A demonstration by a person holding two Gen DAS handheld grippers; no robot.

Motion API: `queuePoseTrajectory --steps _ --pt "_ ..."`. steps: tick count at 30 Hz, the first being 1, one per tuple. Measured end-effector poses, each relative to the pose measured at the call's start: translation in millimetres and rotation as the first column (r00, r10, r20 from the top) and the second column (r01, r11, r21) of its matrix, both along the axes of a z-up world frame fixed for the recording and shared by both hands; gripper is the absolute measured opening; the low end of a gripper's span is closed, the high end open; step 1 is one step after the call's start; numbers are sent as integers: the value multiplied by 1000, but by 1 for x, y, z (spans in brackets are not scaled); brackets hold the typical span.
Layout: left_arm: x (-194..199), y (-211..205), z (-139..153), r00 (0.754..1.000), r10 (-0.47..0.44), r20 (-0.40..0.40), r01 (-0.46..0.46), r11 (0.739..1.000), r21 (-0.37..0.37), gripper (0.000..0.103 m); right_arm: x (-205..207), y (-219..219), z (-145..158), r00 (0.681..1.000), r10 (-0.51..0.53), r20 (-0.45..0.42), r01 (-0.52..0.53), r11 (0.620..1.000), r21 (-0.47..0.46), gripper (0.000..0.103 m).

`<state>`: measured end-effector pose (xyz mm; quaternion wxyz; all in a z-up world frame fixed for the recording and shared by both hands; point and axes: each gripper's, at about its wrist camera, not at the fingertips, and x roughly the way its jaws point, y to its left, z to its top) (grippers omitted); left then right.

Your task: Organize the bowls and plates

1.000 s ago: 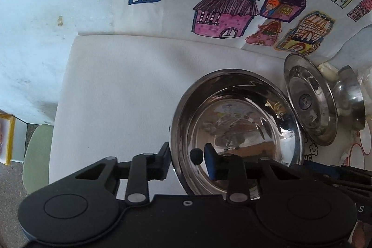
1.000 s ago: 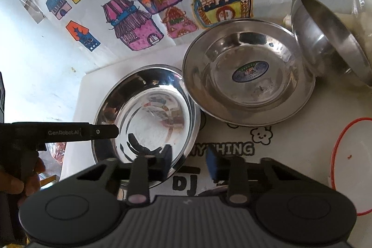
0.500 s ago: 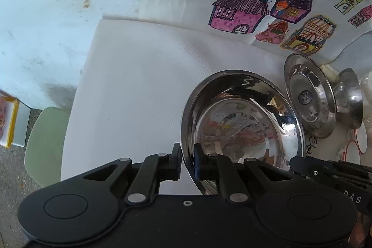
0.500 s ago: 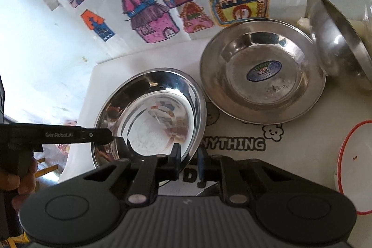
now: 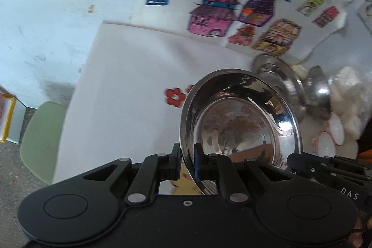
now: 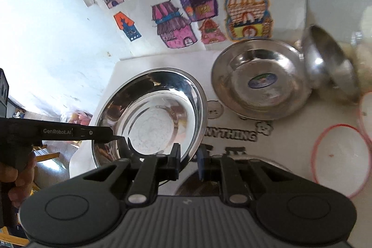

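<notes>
A large shiny steel bowl (image 5: 241, 122) hangs tilted above the white table, held by its rim from both sides. My left gripper (image 5: 187, 162) is shut on the near-left rim, one finger inside and one outside. On the near-right rim of the same bowl (image 6: 151, 113), my right gripper (image 6: 189, 159) is shut too. The left gripper's tip (image 6: 116, 137) shows at the bowl's left edge in the right wrist view. A second steel dish with a blue sticker (image 6: 260, 85) sits to the right. A third steel bowl (image 6: 330, 66) leans tilted against it.
White plates with red rims (image 6: 339, 155) lie at the right on the printed tablecloth (image 5: 130, 94). House drawings (image 6: 174, 24) hang on the wall behind. A green chair (image 5: 41, 138) stands past the table's left edge. A clear container of white lumps (image 5: 348, 94) stands at the far right.
Both grippers closed on the large bowl's rim, then lifted it off the cloth and tilted it. A red flower print that it covered now shows.
</notes>
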<state>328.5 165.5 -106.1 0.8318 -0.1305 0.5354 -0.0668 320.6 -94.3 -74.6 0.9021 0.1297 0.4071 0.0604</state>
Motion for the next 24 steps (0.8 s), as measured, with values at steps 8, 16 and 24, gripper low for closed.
queuePoseTrajectory --steps 8,16,24 --pt "-17 -45 7 996 -88 -12 88 995 -38 11 -48 -32 4 998 -59 -17 58 998 -23 18" --pt "-35 -90 3 978 -197 -62 197 980 -12 13 -85 -55 -3 995 -73 -72 70 997 -45 18" --pt "-45 -117 -2 966 -233 -115 239 970 45 15 -96 -68 -14 988 -60 -142 50 996 -76 18"
